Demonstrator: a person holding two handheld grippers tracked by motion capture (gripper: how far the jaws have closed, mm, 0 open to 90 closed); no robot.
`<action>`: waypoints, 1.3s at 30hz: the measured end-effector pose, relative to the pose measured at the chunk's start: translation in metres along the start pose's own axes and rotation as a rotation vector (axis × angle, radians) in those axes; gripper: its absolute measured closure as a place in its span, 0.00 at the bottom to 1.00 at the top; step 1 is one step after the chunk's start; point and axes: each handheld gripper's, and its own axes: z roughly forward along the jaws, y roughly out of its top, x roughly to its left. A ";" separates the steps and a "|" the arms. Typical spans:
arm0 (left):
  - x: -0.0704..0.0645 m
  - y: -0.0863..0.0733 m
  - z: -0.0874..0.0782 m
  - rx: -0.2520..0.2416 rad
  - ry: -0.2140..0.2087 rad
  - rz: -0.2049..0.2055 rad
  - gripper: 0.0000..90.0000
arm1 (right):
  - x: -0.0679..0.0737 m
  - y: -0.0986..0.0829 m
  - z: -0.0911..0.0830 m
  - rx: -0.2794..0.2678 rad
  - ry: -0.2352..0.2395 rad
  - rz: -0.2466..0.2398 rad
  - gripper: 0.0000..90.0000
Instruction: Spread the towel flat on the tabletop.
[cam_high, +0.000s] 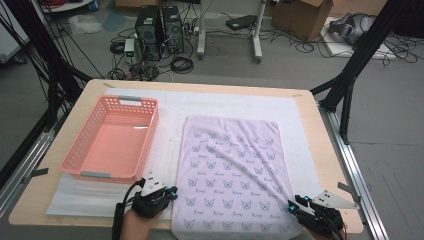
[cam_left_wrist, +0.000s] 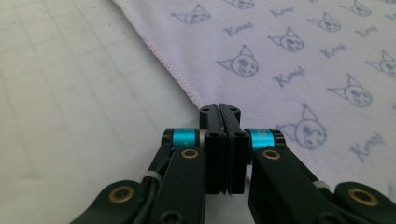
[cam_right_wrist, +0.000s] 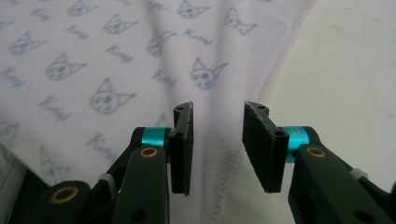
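A pale lilac towel (cam_high: 232, 170) printed with blue cat faces lies flat on the white mat (cam_high: 170, 140), its near end hanging over the table's front edge. My left gripper (cam_high: 174, 191) sits at the towel's left edge near the front. In the left gripper view that gripper (cam_left_wrist: 220, 108) is shut, its tips right at the stitched hem of the towel (cam_left_wrist: 280, 56); no cloth shows between the jaws. My right gripper (cam_high: 292, 202) is at the towel's right front edge. It (cam_right_wrist: 217, 109) stands open, with the towel's (cam_right_wrist: 93, 56) hem running between its jaws.
A pink plastic basket (cam_high: 152, 125), nothing in it, stands on the mat left of the towel. The wooden table (cam_high: 320, 145) has bare strips at both sides. Black frame posts rise at the far corners. Computers, cables and boxes lie on the floor beyond.
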 end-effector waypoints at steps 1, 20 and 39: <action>0.000 -0.002 -0.003 -0.002 0.002 -0.002 0.98 | -0.002 0.000 0.000 -0.006 -0.008 0.023 0.70; 0.017 0.023 0.016 -0.170 -0.090 -0.035 0.47 | -0.036 0.038 0.053 0.035 -0.044 0.102 0.98; 0.029 0.044 0.023 -0.308 -0.129 0.012 0.23 | -0.031 0.045 0.038 -0.138 0.010 -0.013 0.30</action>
